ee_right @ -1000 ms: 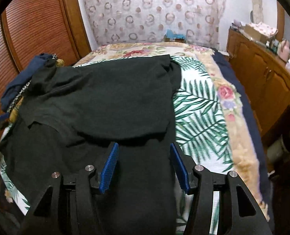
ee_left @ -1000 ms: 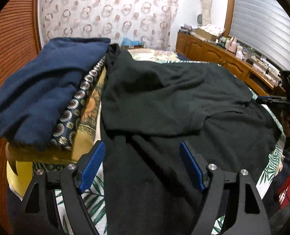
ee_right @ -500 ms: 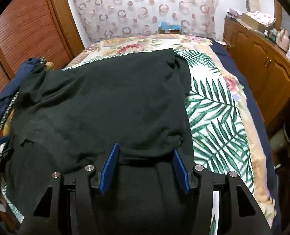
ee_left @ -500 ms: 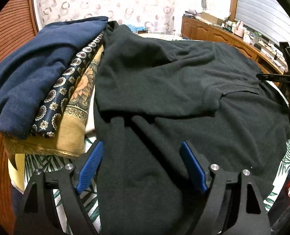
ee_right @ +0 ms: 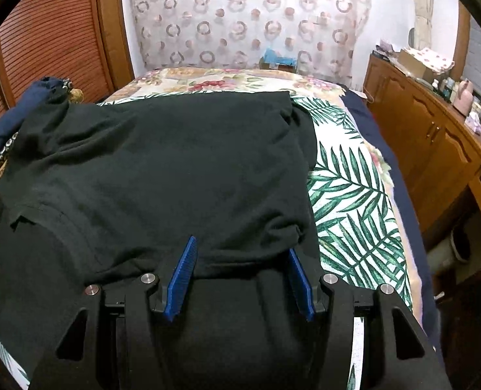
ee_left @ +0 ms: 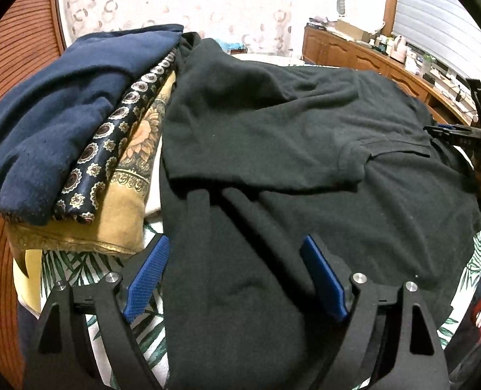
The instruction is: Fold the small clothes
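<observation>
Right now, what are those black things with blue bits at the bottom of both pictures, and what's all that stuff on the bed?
Those are grabbing tools a person holds, one in each hand. A camera on each looks along its blue fingers. One picture comes from the left tool, the other from the right tool. Both are open, holding nothing. A black shirt, partly folded, lies on the leafy bedspread. Beside it sits a pile of clothes.

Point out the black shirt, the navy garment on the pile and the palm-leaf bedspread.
black shirt (ee_right: 175, 169): right wrist view, middle of the folded-over upper layer.
navy garment (ee_left: 61, 110): left wrist view, top of the pile, its broad upper face.
palm-leaf bedspread (ee_right: 347, 195): right wrist view, bare patch right of the shirt.
</observation>
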The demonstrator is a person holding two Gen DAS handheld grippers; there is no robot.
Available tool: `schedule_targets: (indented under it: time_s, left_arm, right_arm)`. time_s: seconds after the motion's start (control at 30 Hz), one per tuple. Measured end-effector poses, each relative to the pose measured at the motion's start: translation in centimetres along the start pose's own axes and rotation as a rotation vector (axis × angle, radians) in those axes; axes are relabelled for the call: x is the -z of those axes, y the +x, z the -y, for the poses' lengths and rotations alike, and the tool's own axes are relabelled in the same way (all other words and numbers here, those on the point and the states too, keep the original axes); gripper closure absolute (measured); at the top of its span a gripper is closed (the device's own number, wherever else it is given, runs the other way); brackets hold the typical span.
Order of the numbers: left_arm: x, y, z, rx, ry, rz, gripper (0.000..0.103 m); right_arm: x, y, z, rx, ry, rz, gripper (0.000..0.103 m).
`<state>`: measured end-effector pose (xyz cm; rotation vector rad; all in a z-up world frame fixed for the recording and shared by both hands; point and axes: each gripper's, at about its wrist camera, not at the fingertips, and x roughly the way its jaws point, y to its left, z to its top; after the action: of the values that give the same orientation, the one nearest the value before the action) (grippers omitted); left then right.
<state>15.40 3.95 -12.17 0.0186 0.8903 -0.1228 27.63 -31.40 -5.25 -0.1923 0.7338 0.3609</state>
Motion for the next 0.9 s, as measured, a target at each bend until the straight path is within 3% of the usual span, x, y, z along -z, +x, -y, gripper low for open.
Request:
schedule_targets:
  time_s: [0.17, 0.27, 0.3, 0.33, 0.43, 0.67, 0.83, 0.9]
  left_arm:
    - [-1.2, -2.2, -1.7, 0.041, -0.077, 0.077, 0.021]
    - [-2.4, -3.2, -2.7, 0.018, -0.105, 0.119, 0.034]
    - [-2.8, -3.3, -3.1, 0.016, -0.113, 0.124, 0.043]
    - [-3.2, -3.1, -3.4, 0.012, -0.117, 0.116, 0.053]
    - [-4.0, -2.2, -3.3, -0.008, -0.097, 0.088, 0.067]
    - [-4.2, 0.4, -2.4, -0.095, -0.020, 0.019, 0.069]
    - [-4.2, 0.7, -2.3, -0.095, -0.011, 0.022, 0.070]
    - [-4.3, 0.6, -1.8, -0.083, 0.010, 0.032, 0.076]
  right_arm:
    - [-0.1, -0.2, 0.0, -0.003, 0.002, 0.000, 0.046]
    - [-0.1, -0.1, -0.1, -0.001, 0.001, -0.001, 0.046]
    - [-0.1, -0.1, 0.0, -0.002, 0.002, -0.001, 0.046]
    - [0.0, -0.1, -0.1, -0.002, 0.002, -0.001, 0.046]
    - [0.0, -0.1, -0.1, -0.001, 0.002, -0.002, 0.046]
    - [-0.1, -0.1, -0.1, -0.001, 0.002, -0.002, 0.046]
    - [0.0, -0.1, -0.1, -0.001, 0.002, -0.003, 0.046]
    - [0.0, -0.1, -0.1, -0.001, 0.002, -0.003, 0.046]
